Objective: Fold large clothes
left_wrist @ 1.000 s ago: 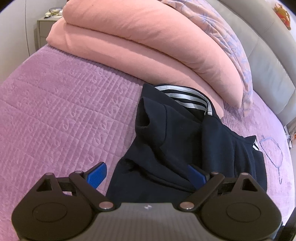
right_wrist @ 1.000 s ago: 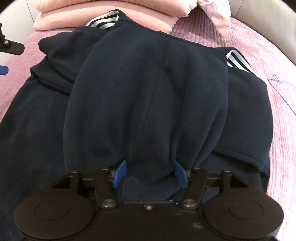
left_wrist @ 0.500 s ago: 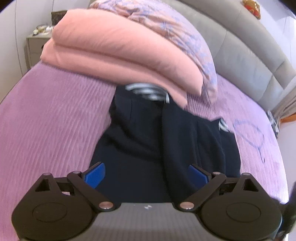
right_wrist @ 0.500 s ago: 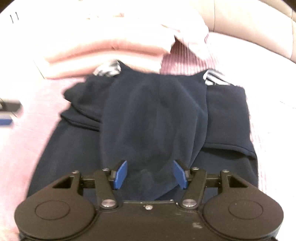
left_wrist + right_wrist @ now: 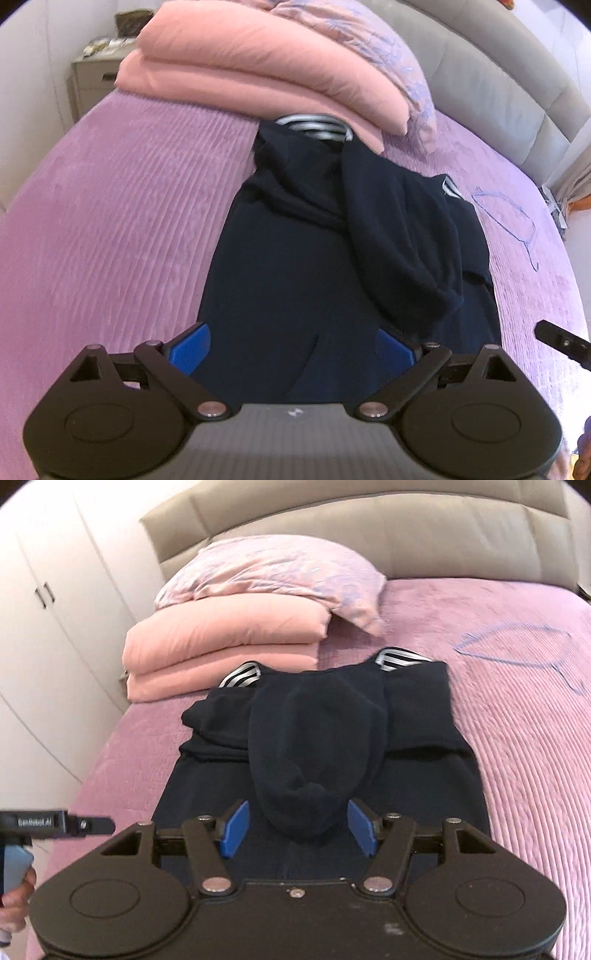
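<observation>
A dark navy hoodie (image 5: 288, 266) lies flat on the purple bedspread (image 5: 110, 221), its sleeves folded in and striped cuffs (image 5: 240, 674) showing at the top. Its hood (image 5: 317, 746) is turned down over the body. My left gripper (image 5: 291, 343) hovers above the hoodie's lower part, open, with nothing between its fingers. My right gripper (image 5: 299, 825) hangs above the hood's tip with its jaws opening. The tip shows between the blue pads (image 5: 234, 827), which do not press on it.
A folded pink duvet (image 5: 258, 74) and a lilac pillow (image 5: 280, 572) sit against the grey headboard (image 5: 369, 528), just beyond the hoodie. A blue wire hanger (image 5: 509, 221) lies on the bedspread to the right. A nightstand (image 5: 92, 81) and white wardrobe (image 5: 55, 609) stand to the left.
Both grippers have risen and drawn back from the hoodie, so more of the bed shows. The hood, close between the right fingers before, now lies down on the garment.
</observation>
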Motion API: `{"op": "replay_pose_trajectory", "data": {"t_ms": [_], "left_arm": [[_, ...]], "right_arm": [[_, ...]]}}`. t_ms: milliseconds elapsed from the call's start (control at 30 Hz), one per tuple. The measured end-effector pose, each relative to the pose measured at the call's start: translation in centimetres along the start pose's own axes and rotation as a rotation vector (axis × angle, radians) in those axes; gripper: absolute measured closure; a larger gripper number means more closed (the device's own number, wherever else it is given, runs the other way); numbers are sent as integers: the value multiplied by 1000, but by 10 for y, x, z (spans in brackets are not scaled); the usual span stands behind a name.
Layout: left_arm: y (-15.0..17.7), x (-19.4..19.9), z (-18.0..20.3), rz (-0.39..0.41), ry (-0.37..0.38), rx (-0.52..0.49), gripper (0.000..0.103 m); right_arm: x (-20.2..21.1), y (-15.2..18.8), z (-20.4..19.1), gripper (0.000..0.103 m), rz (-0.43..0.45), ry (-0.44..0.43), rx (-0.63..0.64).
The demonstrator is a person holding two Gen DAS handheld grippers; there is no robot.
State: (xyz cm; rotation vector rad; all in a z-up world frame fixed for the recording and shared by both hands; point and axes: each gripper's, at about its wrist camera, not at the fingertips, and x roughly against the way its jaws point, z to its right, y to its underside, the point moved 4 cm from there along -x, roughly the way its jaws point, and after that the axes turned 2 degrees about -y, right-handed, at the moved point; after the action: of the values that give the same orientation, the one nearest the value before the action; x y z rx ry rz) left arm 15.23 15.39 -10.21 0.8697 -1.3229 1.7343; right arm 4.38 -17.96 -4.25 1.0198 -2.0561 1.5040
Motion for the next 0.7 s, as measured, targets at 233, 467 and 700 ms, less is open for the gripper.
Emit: {"op": "replay_pose_trajectory", "data": {"t_ms": [233,467,700], "left_arm": [[40,10,-19,6,-12,90,6],[73,1,-34,20,-23,200,6],[99,-24,-43,3,-60,196,7]], "right_arm": [[25,29,46,26,25,21,-75],[36,54,103,24,38,89,-137],[21,81,132,23,-31,143,-169]]}}
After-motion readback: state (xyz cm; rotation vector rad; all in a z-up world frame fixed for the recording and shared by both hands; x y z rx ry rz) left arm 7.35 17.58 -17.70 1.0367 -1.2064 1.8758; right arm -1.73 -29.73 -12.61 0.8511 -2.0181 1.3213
